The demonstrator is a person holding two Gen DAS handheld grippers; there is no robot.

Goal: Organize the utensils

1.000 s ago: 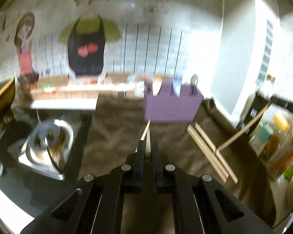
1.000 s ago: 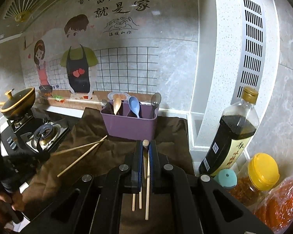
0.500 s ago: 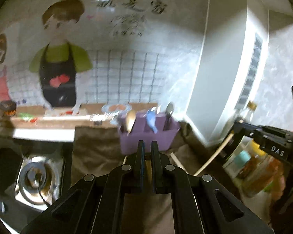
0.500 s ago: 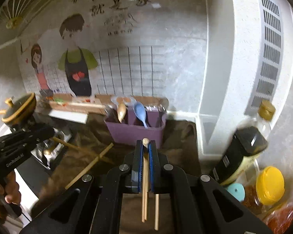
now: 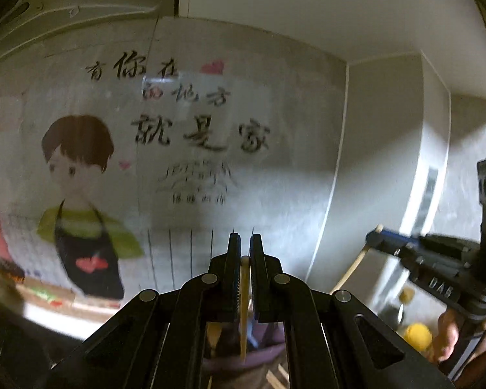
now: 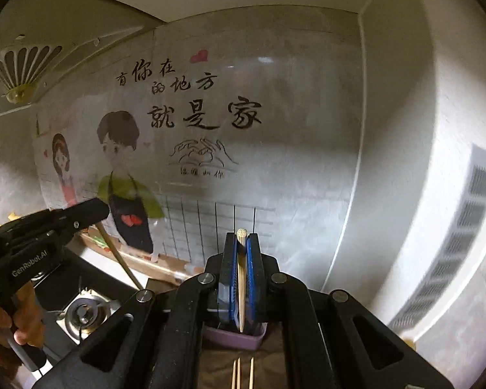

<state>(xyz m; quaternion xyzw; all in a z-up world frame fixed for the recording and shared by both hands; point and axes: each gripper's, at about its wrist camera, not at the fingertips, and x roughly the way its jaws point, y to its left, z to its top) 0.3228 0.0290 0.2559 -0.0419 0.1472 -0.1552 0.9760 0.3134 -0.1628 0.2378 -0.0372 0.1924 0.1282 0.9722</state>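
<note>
- The left gripper point(image 5: 245, 243) is clamped on a pale chopstick point(image 5: 243, 308) that hangs down between its fingers; the stick's top end sits just below the fingertips and its lower end stops in front of the purple utensil box point(image 5: 243, 361).
- From the left wrist view only a blurred strip of that box shows beneath the gripper's frame, so its compartments cannot be told.
- The right gripper point(image 6: 242, 238) is closed on a second chopstick point(image 6: 241, 278), whose round end pokes just above the fingertips while its tip points down at the box's rim point(image 6: 233, 337); most of the box is hidden behind the jaws.
- Three loose chopsticks point(image 6: 239, 374) lie on the brown cloth point(image 6: 217, 366) near the bottom edge, cut off by the frame.
- At the left of the right wrist view, a hand point(image 6: 3, 321) grips the other gripper's handle, partly out of frame; the gas burner point(image 6: 84, 314) lies below it.
- At the right of the left wrist view, the other gripper's chopstick slants down and left, and its lower end is lost behind the near frame.
- A yellow-lidded jar point(image 5: 418, 337) is blurred at lower right, half covered by fingers.
- The wall decal with cartoon figures point(image 6: 126, 175) fills the far wall.
</note>
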